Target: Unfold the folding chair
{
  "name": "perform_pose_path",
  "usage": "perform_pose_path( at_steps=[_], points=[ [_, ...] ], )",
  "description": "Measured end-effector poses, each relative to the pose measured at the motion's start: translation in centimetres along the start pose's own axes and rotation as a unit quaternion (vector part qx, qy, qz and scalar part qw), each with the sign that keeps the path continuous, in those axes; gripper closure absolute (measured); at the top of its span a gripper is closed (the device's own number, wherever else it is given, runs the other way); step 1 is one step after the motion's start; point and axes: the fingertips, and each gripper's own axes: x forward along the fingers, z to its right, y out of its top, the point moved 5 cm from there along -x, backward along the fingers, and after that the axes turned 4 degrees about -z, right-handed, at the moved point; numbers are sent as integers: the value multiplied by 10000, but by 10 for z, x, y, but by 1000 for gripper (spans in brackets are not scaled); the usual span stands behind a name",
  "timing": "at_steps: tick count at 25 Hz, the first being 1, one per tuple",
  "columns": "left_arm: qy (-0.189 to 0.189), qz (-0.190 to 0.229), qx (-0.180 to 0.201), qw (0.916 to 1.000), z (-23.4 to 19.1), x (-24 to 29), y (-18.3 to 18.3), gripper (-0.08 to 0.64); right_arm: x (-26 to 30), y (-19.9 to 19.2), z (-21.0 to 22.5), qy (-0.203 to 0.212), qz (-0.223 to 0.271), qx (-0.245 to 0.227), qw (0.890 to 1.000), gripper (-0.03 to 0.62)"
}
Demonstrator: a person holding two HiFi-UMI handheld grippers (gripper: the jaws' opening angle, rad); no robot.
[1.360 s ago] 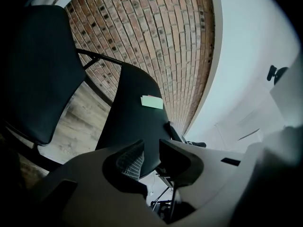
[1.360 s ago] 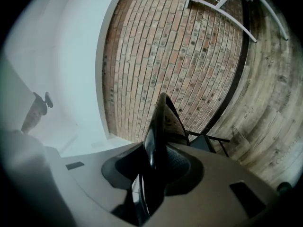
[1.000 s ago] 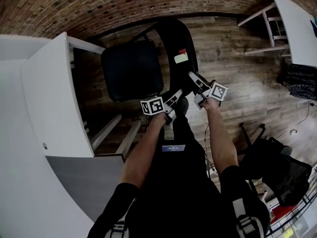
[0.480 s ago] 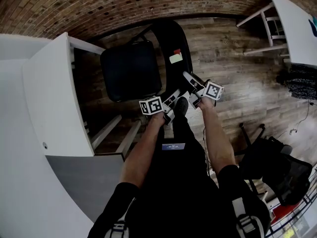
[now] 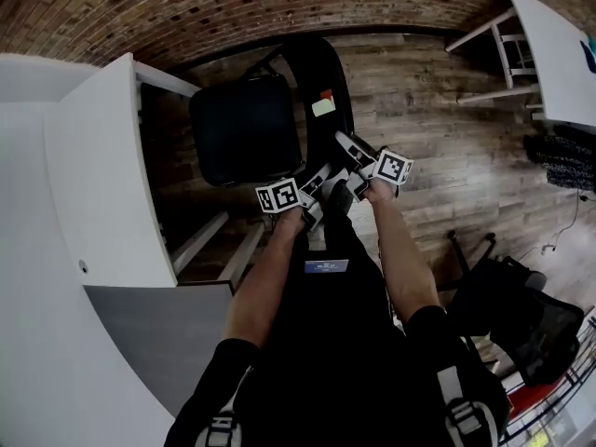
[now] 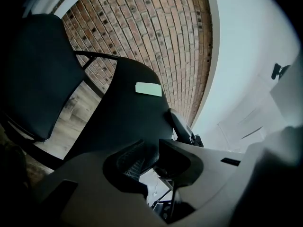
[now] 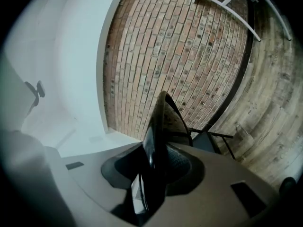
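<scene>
The left hand-held gripper (image 6: 150, 150) and right hand-held gripper (image 7: 158, 160) pinch the back (image 6: 128, 112); the right jaws just opened a bit. Squeeze tight, pull slowly.

A brick wall (image 5: 186, 7) backs the wooden floor (image 5: 447, 138), with a white desk (image 5: 93, 184) at left.

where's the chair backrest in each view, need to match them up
Head view: the backrest is at top centre, a black curved panel just right of the seat.
Left gripper view: the backrest fills the centre as a broad dark panel with a pale label.
Right gripper view: the backrest is seen edge-on, a thin dark blade at centre.
Shared landmark: the brick wall behind it.
</scene>
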Motion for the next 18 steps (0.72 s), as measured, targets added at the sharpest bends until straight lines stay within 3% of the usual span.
perform_pose_path(
  at_steps=[11, 14, 18],
  points=[
    [13, 233, -120, 9997, -26, -59, 16, 468, 49, -45, -17, -280, -128, -114, 9995, 469],
    [56, 299, -162, 9994, -24, -63, 18, 472, 51, -47, -19, -427, -183, -74, 9989, 469],
    [118, 368, -197, 9991, -21, -60, 18, 474, 51, -42, -24, -314, -230, -112, 9992, 468]
  ],
)
